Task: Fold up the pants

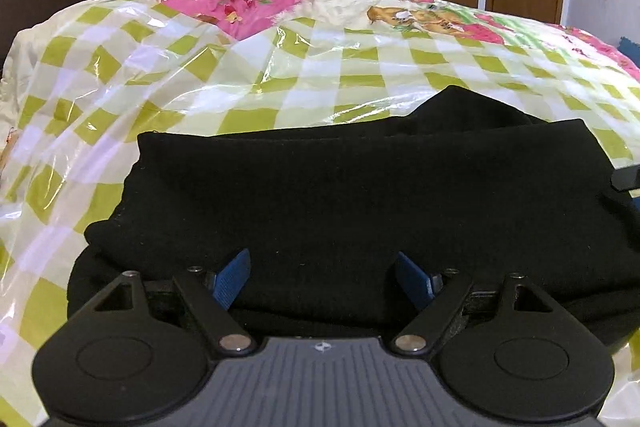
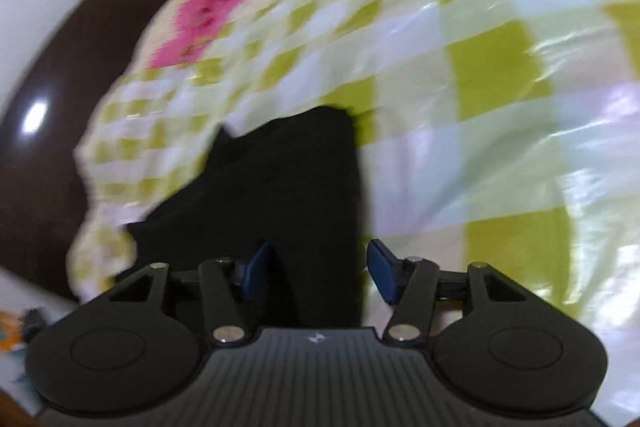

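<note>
I see the folded black knit pants (image 1: 360, 203) lying mid-frame on the bed's checked green-and-white plastic cover (image 1: 200, 83). My left hand-held gripper (image 1: 322, 281) stands apart above them; the right hand-held gripper (image 2: 320, 271), blurred, seems apart too, gripping nothing. I'd square the edges next.
</note>
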Available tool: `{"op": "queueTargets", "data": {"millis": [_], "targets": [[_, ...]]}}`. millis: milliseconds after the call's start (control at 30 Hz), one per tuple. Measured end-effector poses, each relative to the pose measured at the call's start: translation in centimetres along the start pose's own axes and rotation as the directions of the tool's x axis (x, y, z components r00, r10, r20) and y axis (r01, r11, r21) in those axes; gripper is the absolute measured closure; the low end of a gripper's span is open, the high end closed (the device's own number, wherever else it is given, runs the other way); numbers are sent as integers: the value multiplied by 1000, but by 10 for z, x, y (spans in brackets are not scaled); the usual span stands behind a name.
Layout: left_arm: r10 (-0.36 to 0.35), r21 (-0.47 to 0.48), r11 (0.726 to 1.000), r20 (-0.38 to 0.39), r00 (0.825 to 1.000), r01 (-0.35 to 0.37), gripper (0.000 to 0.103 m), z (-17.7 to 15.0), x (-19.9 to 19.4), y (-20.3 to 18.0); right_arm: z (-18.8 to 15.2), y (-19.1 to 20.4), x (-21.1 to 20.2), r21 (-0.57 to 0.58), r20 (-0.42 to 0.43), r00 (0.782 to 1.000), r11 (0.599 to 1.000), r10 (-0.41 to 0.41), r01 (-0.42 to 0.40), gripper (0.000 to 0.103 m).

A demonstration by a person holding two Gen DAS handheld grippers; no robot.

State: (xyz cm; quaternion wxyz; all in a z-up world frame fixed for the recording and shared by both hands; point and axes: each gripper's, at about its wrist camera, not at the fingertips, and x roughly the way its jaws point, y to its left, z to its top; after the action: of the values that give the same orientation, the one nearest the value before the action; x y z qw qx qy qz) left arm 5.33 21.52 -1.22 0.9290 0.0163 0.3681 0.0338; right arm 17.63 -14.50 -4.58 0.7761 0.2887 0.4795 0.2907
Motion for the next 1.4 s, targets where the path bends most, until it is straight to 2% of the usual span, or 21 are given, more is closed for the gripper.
{"op": "queueTargets", "data": {"millis": [100,200,233,267,333,433,533,667,767,867,967,1067,1167,1233,1300,1333,1400], "targets": [[7,3,1000,0,1000,-7,12,4,3,-2,2,-6,4,2,-27,999,1000,28,-28,45],[5,-3,1000,-9,1000,-5,12,7,5,-5,8,-6,19,34,-42,993,994,110,-108,43],[10,2,1000,-17,1000,-10,12,7,6,-6,9,-5,23,42,-45,992,992,120,-118,45],[18,11,1000,-23,1000,-18,12,8,7,-9,9,-3,26,45,-42,992,992,123,-121,58],[20,27,999,-31,999,-19,12,9,6,-16,8,-1,32,49,-55,995,996,79,-76,82],[-13,47,999,-50,999,15,12,11,2,-34,7,-8,16,101,-36,995,991,93,-89,89],[-94,103,990,-60,994,100,12,12,-3,-71,7,-13,-15,72,-18,998,996,59,-58,92],[-231,204,949,-70,970,241,12,13,-6,-137,4,-43,-77,91,51,998,995,-44,39,92],[-300,267,912,-84,950,312,12,15,-10,-178,3,-74,-123,135,96,985,983,-140,127,92],[-324,321,884,-102,940,340,12,18,-15,-206,1,-89,-156,127,132,968,972,-216,199,91],[-320,338,881,-89,943,331,12,26,-23,-216,4,-94,-171,100,161,954,965,-254,240,90],[-321,357,882,-21,947,307,12,41,-31,-221,7,-100,-174,95,159,954,966,-253,240,88],[-299,331,905,51,953,266,11,58,-21,-224,5,-106,-176,93,164,956,968,-244,231,86],[-252,309,927,99,963,211,11,65,-3,-222,3,-113,-177,121,168,957,969,-235,217,86],[-162,291,948,89,983,130,11,67,26,-221,1,-119,-174,160,169,958,966,-232,205,86],[-138,279,953,56,989,117,9,67,42,-218,0,-123,-176,171,171,958,964,-231,202,86],[-149,243,960,18,989,140,8,66,58,-212,-2,-124,-175,177,175,956,962,-237,206,85]]}}
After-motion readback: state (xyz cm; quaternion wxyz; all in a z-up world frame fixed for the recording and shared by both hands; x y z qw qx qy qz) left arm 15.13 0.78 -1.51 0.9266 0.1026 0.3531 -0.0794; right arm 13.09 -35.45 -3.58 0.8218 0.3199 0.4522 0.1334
